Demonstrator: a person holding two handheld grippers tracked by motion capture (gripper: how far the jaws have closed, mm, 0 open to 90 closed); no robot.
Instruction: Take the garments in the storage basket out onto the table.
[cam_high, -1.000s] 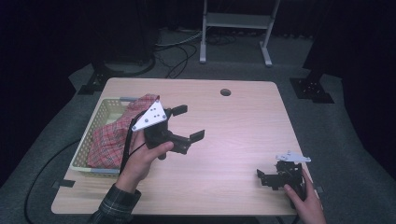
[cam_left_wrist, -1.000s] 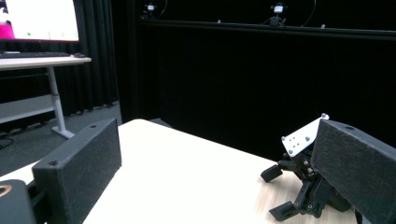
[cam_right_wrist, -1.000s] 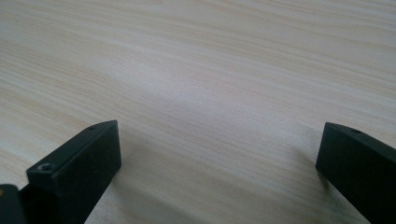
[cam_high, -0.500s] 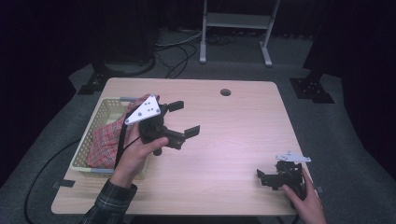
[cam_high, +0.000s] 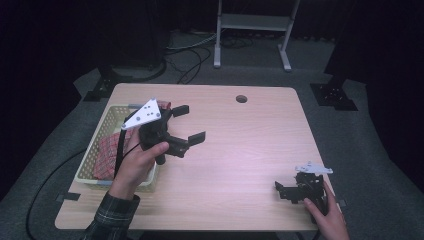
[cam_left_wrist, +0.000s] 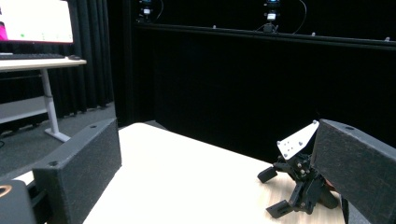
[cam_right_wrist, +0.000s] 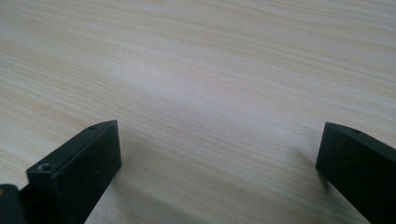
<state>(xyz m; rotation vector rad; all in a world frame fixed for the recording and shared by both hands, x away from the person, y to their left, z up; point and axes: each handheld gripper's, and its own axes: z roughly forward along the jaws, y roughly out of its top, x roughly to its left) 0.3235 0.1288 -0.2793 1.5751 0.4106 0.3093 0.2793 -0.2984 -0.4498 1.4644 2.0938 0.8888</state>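
left gripper (cam_high: 186, 123), jaws spread wide and empty, held at centre left beside the wicker basket (cam_high: 113, 118) of red plaid cloth (cam_high: 109, 152); right gripper (cam_high: 286, 191), jaws apart, lower right on the table (cam_high: 250, 140).

A red-and-white plaid cloth (cam_high: 111, 152) lies in a cream woven basket (cam_high: 91, 159) — beside it, pale wood-grain tabletop (cam_high: 250, 145), black two-jaw grippers (cam_high: 192, 124).

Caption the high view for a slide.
Left tool open beside woven basket of red plaid cloth; right tool resting on light wooden table.
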